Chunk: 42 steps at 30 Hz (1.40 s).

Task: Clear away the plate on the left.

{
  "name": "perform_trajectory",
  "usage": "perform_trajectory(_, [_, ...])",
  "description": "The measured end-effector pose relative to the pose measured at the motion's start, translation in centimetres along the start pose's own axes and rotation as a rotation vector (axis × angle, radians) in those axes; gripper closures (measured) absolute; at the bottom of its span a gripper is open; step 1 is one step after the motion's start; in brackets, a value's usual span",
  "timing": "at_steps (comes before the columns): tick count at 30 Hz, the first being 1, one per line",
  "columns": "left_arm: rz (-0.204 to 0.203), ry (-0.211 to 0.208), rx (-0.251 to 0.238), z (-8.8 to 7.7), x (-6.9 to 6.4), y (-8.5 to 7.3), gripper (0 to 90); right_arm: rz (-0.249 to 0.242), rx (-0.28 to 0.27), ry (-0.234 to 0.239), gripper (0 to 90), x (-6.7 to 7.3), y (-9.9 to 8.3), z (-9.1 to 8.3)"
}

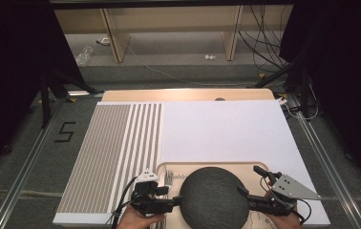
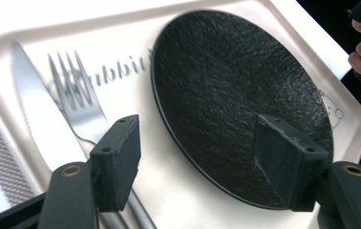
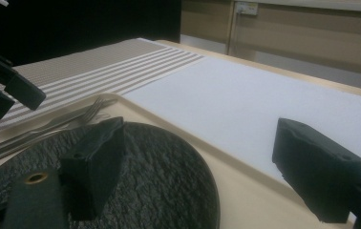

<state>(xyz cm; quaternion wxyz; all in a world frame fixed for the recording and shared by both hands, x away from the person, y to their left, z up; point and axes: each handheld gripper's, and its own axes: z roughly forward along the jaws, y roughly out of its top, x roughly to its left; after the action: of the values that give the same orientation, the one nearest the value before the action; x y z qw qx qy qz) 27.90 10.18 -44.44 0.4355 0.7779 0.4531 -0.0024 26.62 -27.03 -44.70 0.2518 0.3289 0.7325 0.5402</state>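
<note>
1. The black textured plate [image 1: 211,195] lies flat on the beige tray [image 1: 245,167], just right of the fork [image 2: 76,93] and knife [image 2: 35,119].
2. The left gripper [image 2: 197,157] has wide, empty jaws straddling the plate's near rim.
3. The right gripper [image 3: 195,167] is likewise spread and empty.
4. Best lift both clear vertically, so neither jaw nudges the plate or cutlery.

A wooden bench [image 1: 188,95] stands on grey carpeted floor [image 1: 21,157], flanked by metal floor rails [image 1: 18,179] at left and right. At the far side, pale wooden shelving legs [image 1: 114,36] rise above loose cables [image 1: 264,43]. Black drapes [image 1: 6,57] darken both sides. A black "5" [image 1: 65,132] is marked on the floor at left.
</note>
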Motion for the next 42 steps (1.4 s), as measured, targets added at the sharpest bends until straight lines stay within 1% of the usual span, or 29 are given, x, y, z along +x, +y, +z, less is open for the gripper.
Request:
perform_trajectory(2, [0.026,0.009,-0.025,-0.3,0.1,0.1,32.7,-0.001,0.001,0.0,19.7,0.0,0.0,0.0])
perform_trajectory(5, [0.049,0.001,-0.056,-0.8,0.3,0.2,32.0,0.0,0.0,0.0,19.6,0.0,0.0,0.0])
perform_trajectory(9, [0.081,-0.002,-0.116,-1.6,0.5,0.4,31.4,0.001,0.0,0.0,19.6,0.0,0.0,0.0])
perform_trajectory(11, [0.106,-0.001,-0.152,-2.0,0.5,0.4,31.2,0.001,0.001,0.001,19.6,0.0,0.0,0.0])
perform_trajectory(13, [0.124,-0.003,-0.179,-2.3,0.6,0.4,30.8,0.003,0.0,0.0,19.6,0.0,0.0,0.0])
perform_trajectory(14, [0.141,-0.003,-0.2,-2.5,0.6,0.4,30.7,0.002,0.001,0.001,19.6,-0.1,0.0,0.0])
perform_trajectory(17, [0.162,0.004,-0.233,-2.7,0.9,0.3,29.5,0.0,-0.001,0.0,19.6,0.0,0.0,0.0])
perform_trajectory(19, [0.173,0.004,-0.265,-2.9,1.1,0.2,28.9,0.001,-0.001,0.0,19.6,0.0,0.0,0.0])
perform_trajectory(20, [0.187,0.009,-0.283,-3.0,1.1,0.2,28.3,0.0,-0.002,0.0,19.6,0.0,0.0,0.0])
perform_trajectory(22, [0.203,0.007,-0.309,-3.2,1.1,0.2,27.7,0.002,0.0,-0.001,19.5,-0.1,0.0,-0.1])
perform_trajectory(25, [0.211,0.001,-0.328,-3.4,1.2,0.1,27.4,0.002,0.0,-0.001,19.5,0.0,0.0,-0.1])
perform_trajectory(30, [0.226,0.009,-0.354,-3.6,1.4,-0.1,27.0,0.0,-0.003,0.0,19.5,0.0,0.0,-0.1])
perform_trajectory(33, [0.253,0.018,-0.372,-3.8,1.5,-0.2,26.7,0.0,-0.002,0.0,19.5,-0.1,0.0,-0.1])
perform_trajectory(35, [0.262,0.019,-0.379,-3.9,1.5,-0.3,26.5,0.0,-0.002,0.0,19.5,-0.1,0.0,-0.1])
perform_trajectory(37, [0.261,0.014,-0.383,-4.0,1.7,-0.3,26.1,0.002,-0.001,0.0,19.5,0.0,0.0,-0.1])
perform_trajectory(42, [0.266,0.022,-0.396,-4.2,2.0,-0.4,25.2,0.001,-0.002,0.0,19.5,0.0,0.0,-0.1])
